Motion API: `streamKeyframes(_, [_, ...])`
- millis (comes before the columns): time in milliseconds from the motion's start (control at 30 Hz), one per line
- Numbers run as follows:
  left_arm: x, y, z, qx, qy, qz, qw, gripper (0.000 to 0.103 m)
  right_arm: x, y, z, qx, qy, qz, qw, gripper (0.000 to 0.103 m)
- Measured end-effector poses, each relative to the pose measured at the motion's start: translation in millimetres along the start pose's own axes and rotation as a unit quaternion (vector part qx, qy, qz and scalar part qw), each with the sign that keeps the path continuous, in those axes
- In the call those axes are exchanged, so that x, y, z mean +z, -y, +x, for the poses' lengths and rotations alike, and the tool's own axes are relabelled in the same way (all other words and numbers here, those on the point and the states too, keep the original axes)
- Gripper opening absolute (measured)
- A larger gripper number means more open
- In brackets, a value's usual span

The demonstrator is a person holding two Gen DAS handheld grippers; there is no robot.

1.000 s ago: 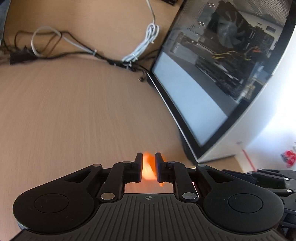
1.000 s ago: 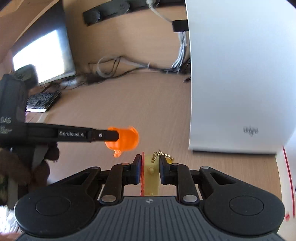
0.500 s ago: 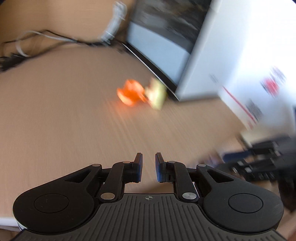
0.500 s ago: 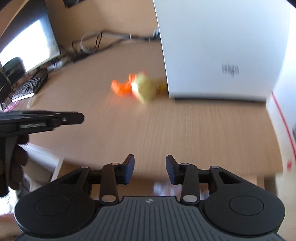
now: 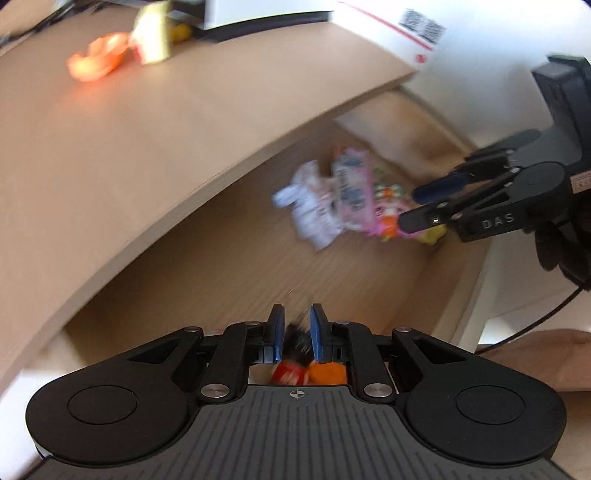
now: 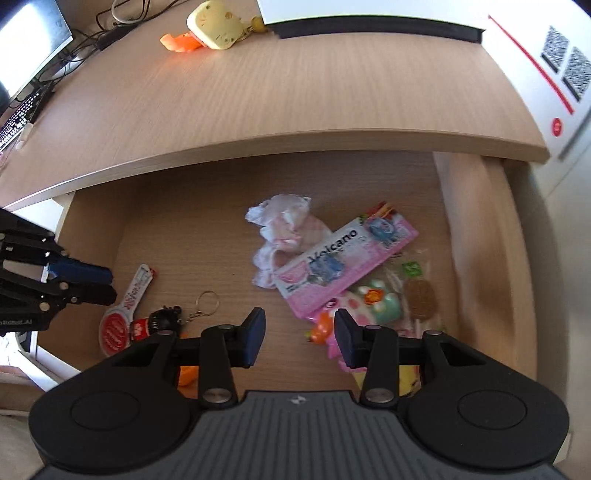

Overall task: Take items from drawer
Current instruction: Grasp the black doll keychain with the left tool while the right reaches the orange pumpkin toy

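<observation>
The open drawer (image 6: 96, 221) sits under the desk edge. It holds a pink "Volcano" box (image 6: 343, 266), a white-pink cloth (image 6: 284, 229), a toy packet (image 6: 376, 302), a black figure keychain (image 6: 162, 319) and a red-and-white paddle (image 6: 125, 310). My right gripper (image 6: 299, 325) hangs wide open above the drawer floor, just left of the packet. My left gripper (image 5: 297, 314) hovers over the drawer's left part, jaws a narrow gap apart and empty; the black figure (image 5: 297, 339) shows through the gap. An orange toy (image 6: 181, 40) and a yellow cheese-shaped keychain (image 6: 218, 24) lie on the desk.
The desk top (image 6: 295, 110) overhangs the drawer's back. A white computer case (image 6: 369, 11) stands at the desk's far edge, a white box with printed codes (image 6: 565, 62) at right. A monitor (image 6: 29, 40), keyboard (image 6: 18, 118) and cables are at far left.
Both grippers let go of the orange toy and the yellow keychain on the desk, then pulled back and down over the open drawer. The right jaws opened wide.
</observation>
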State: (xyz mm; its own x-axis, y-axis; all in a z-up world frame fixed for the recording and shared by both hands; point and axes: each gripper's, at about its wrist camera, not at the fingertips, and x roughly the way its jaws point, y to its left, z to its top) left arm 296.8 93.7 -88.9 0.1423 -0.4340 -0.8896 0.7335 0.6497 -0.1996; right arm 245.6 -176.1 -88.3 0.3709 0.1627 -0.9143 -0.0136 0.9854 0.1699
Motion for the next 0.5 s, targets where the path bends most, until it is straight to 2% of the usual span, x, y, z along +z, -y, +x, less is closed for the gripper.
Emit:
streamKeyframes(133, [3.7,8.0,18.4,-0.001,-0.054,0.055,0.9970,0.017,-5.5,5.0,-8.4,-0.010,0.006,-0.008,1.000,0.041])
streamKeyframes(300, [0.0,8.9,37.2,-0.016,-0.108,0.067,0.9918,0.017,-8.0,13.1,-11.1,-0.009,0.014,0.008,1.000,0.041])
streamKeyframes(367, [-1.4,9.8,48.7,-0.001,-0.130,0.073,0.9888,0.017,-8.3,14.6,-10.1,-0.006,0.012,0.012,1.000,0.041])
streamKeyframes(433, [-2.5,12.1,59.6,0.014,-0.148,0.082,0.9855,0.022,-7.5,15.4,-7.5,0.001,0.007,0.013,1.000,0.041])
streamKeyframes(500, [-2.2,12.2,69.1,0.021,-0.155,0.082,0.9842,0.033,-5.7,14.8,-6.0,0.010,0.001,0.014,1.000,0.041])
